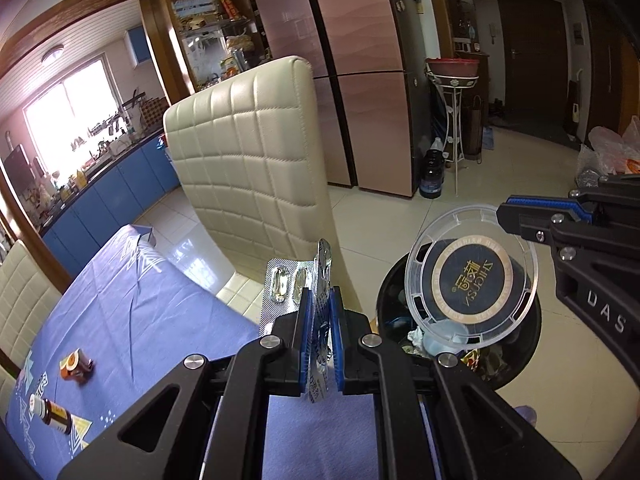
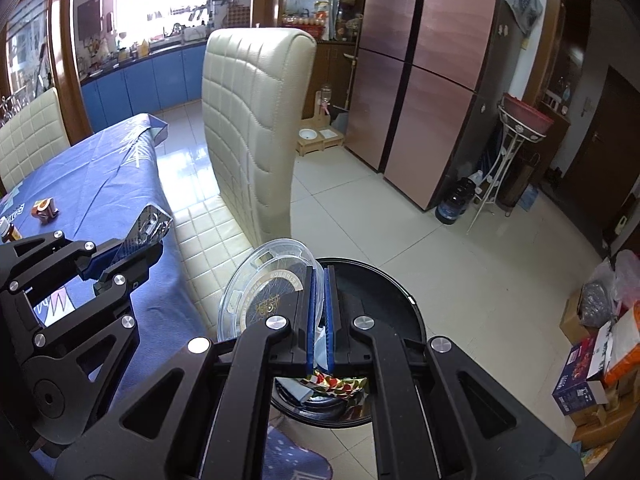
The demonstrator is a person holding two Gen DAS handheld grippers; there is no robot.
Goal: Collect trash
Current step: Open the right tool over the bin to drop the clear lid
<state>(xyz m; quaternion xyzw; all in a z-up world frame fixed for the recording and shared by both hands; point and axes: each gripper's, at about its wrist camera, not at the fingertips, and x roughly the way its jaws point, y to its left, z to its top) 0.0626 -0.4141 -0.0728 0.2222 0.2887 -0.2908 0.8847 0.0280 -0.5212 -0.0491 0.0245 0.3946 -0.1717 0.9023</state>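
My left gripper (image 1: 321,300) is shut on silver pill blister packs (image 1: 298,280), held upright over the table's edge. From the right wrist view the same left gripper (image 2: 132,254) shows at the left with the blister packs (image 2: 150,224) sticking out. My right gripper (image 2: 320,276) is shut on the rim of a clear round plastic lid (image 2: 260,292) with a dark label. In the left wrist view that right gripper (image 1: 508,212) holds the lid (image 1: 472,280) above a black trash bin (image 1: 504,364). The bin (image 2: 384,292) has wrappers and paper inside.
A cream quilted chair (image 1: 248,148) stands by the blue-clothed table (image 1: 132,304). On the cloth lie a brown bottle (image 1: 52,414) and a small orange box (image 1: 76,366). A copper fridge (image 2: 424,92), a white plant stand (image 2: 516,136), a dark jug (image 2: 454,200) and boxes (image 2: 592,356) line the tiled floor.
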